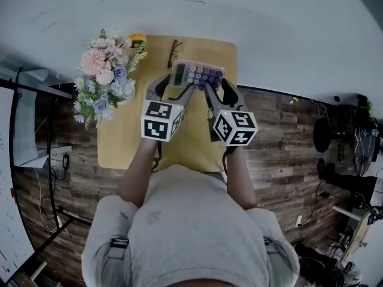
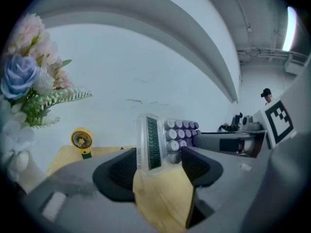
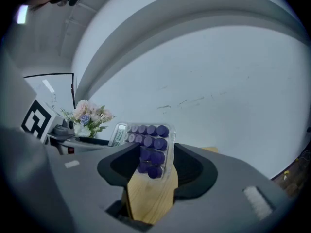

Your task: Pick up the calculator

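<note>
I see bare surface (image 1: 119,142) near me and to the right for passing, while the flowers (image 1: 105,76) crowd the left edge and the fan (image 1: 138,39) and glasses (image 1: 174,51) sit along the far side.

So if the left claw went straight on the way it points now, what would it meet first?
The calculator, which the left claw already grips. Past it only the pale wall shows; its depth is unclear.

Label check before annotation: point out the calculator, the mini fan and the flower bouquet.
calculator (image 1: 204,75), head view, purple keypad.
mini fan (image 2: 81,139), left gripper view, round grille.
flower bouquet (image 1: 106,78), head view, middle blooms.
</note>
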Available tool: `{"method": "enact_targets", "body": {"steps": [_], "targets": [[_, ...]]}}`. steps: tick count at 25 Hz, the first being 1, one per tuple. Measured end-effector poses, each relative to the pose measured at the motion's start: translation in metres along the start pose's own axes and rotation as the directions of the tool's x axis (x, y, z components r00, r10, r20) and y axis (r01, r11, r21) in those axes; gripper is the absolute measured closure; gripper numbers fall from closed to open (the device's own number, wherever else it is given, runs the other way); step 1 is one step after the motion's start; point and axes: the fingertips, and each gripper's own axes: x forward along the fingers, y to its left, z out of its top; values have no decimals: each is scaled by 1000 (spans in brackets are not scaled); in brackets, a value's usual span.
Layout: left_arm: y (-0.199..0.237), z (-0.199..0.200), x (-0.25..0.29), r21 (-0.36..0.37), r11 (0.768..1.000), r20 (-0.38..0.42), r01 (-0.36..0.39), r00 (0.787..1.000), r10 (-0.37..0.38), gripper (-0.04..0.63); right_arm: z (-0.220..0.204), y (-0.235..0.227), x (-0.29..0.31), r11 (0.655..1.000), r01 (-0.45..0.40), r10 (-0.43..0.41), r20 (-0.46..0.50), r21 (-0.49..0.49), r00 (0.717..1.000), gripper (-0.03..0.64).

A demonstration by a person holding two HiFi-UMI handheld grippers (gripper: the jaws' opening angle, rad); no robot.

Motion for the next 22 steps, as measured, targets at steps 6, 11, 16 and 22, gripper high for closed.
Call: {"method": "enact_targets", "body": {"steps": [6, 11, 16, 22], "targets": [[-16, 25, -11, 64, 998, 62, 26, 998, -30, 293, 24, 3, -22, 999, 35, -32, 81, -36, 996, 405], [-27, 43, -20, 100, 994, 115, 43, 992, -55, 293, 45, 8, -38, 994, 67, -54, 149, -89, 987, 407], [-35, 60, -31, 130, 990, 164, 53, 984, -74, 293, 63, 15, -52, 988, 93, -65, 209, -127, 976, 408], [-42, 79, -45, 172, 984, 218, 52, 972, -90, 293, 80, 24, -65, 981, 119, -75, 267, -154, 961, 410]]}}
